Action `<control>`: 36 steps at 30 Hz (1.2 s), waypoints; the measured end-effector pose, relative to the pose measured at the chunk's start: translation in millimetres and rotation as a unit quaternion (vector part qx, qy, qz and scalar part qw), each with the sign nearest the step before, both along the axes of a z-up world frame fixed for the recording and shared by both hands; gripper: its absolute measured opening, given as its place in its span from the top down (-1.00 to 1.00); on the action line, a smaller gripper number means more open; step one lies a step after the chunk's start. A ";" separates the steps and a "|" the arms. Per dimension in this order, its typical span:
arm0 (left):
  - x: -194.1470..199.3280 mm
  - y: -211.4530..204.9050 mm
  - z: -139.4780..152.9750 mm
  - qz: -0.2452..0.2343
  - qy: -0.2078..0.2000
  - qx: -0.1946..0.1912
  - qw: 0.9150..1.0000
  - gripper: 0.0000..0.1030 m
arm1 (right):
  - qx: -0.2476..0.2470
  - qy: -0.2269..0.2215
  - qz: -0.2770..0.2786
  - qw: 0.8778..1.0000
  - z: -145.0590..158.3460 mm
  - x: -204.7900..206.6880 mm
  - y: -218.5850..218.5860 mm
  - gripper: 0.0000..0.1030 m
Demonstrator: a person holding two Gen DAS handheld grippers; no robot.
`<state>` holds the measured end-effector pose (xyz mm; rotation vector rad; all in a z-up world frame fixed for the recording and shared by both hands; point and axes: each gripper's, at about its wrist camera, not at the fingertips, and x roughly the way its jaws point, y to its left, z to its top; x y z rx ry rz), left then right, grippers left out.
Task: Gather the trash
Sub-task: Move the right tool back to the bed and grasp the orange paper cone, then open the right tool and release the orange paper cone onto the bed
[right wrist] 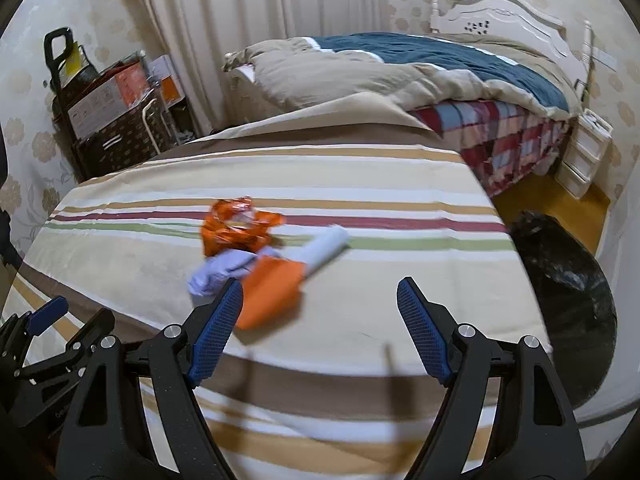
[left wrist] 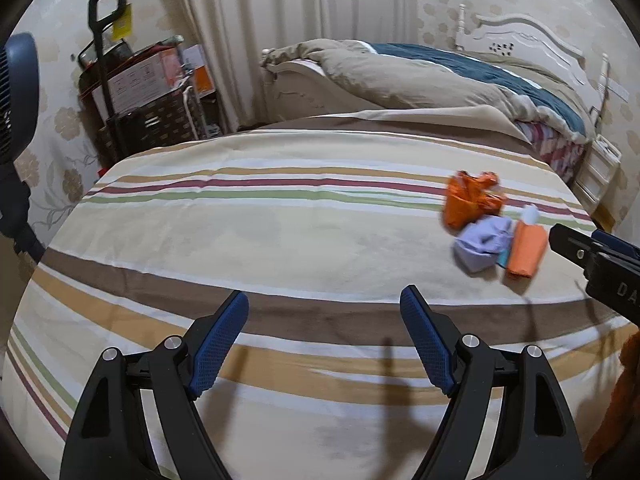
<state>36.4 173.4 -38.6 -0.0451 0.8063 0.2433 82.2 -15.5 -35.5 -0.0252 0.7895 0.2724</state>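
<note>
**A:** On the striped cloth (right wrist: 360, 184) is where all the trash sits, in 1 tight clump toward its right half. Behind it is a bed (right wrist: 420, 76) with a tan and teal duvet, curtains (right wrist: 260, 20) on the back wall, and a cart (left wrist: 132, 96) of boxes in the left corner.

**B:** What about that dark round thing?

**A:** Black bag (right wrist: 568, 300), just off the cloth's right edge, only in the right wrist view. Can't tell if anything's in it, it's pretty dark.

**B:** And the trash itself?

**A:** 3 bits, biggest first: a crumpled orange wrapper (right wrist: 236, 228) at the back, an orange carton (right wrist: 272, 296) with a white tube (right wrist: 328, 246) poking out of its far end, and a wad of lilac tissue (right wrist: 216, 274) squeezed between them. All touching. It's a bit motion-blurred, so no reading labels.

**B:** Grippers?

**A:** Right gripper (right wrist: 320, 320) has its jaws spread wide, holding nothing, hovering just in front of the clump with the left finger overlapping the carton in view. Left gripper (left wrist: 324, 328) is also wide open and empty, over bare cloth, well left of the trash (left wrist: 496, 228). From its camera the right one's tip shows at the right edge, just beside the carton.
</note>
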 end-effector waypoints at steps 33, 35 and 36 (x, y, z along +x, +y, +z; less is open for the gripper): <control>5.2 -7.7 -4.8 -0.029 0.003 -0.024 0.999 -0.52 | -0.037 0.030 -0.001 0.999 -26.7 -3.7 -7.2 0.44; 8.1 -15.4 -5.4 -0.038 0.004 -0.024 0.999 -0.52 | -0.043 0.028 -0.007 0.999 -26.9 -4.8 -13.9 0.45; 10.4 -20.4 -5.9 -0.044 0.005 -0.022 0.999 -0.52 | -0.045 0.029 -0.010 0.999 -27.5 -4.9 -17.9 0.50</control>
